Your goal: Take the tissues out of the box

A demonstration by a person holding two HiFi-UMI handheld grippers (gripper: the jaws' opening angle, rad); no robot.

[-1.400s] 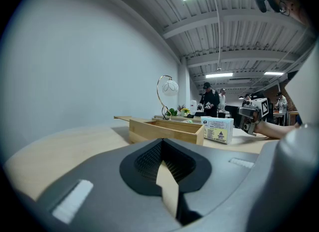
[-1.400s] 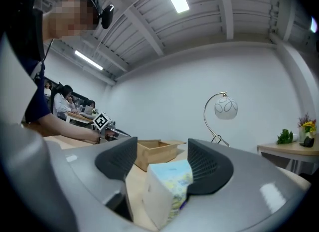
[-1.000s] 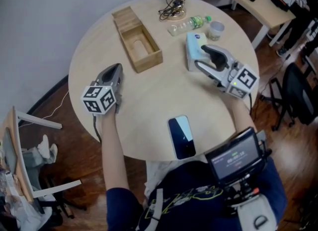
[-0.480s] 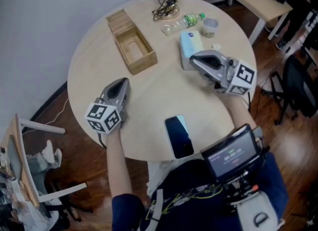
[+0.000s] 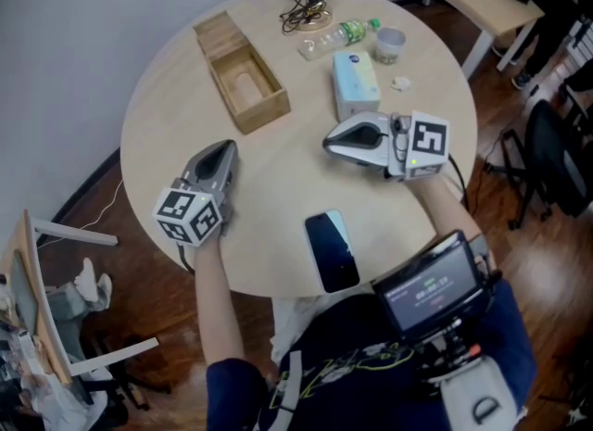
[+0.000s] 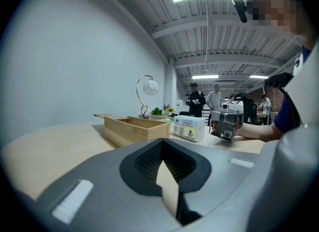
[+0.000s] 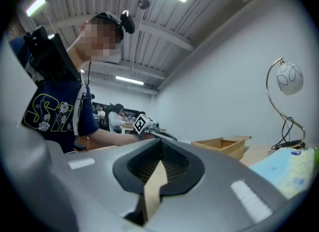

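The light-blue tissue pack point(image 5: 356, 84) lies flat on the round table point(image 5: 278, 179), right of the open, empty wooden box point(image 5: 240, 74). My right gripper point(image 5: 330, 142) rests on the table just in front of the pack, pointing left, shut with nothing in it. My left gripper point(image 5: 226, 148) lies at the table's left side, pointing at the box, also shut and empty. In the left gripper view, the box point(image 6: 132, 128), the pack point(image 6: 189, 127) and the right gripper point(image 6: 227, 121) stand ahead of the shut left gripper point(image 6: 167, 176). The right gripper view shows its gripper point(image 7: 154, 178) shut, with the pack point(image 7: 294, 173) at far right.
A black phone point(image 5: 332, 251) lies near the table's front edge. At the back are a plastic bottle point(image 5: 338, 38), a small cup point(image 5: 389, 44), a tangle of cables point(image 5: 306, 7) and a white scrap point(image 5: 400, 83). Chairs and another desk stand to the right.
My right gripper has drawn back from the tissue pack toward the table's middle, turned to point left, and shut. The left gripper has barely shifted.
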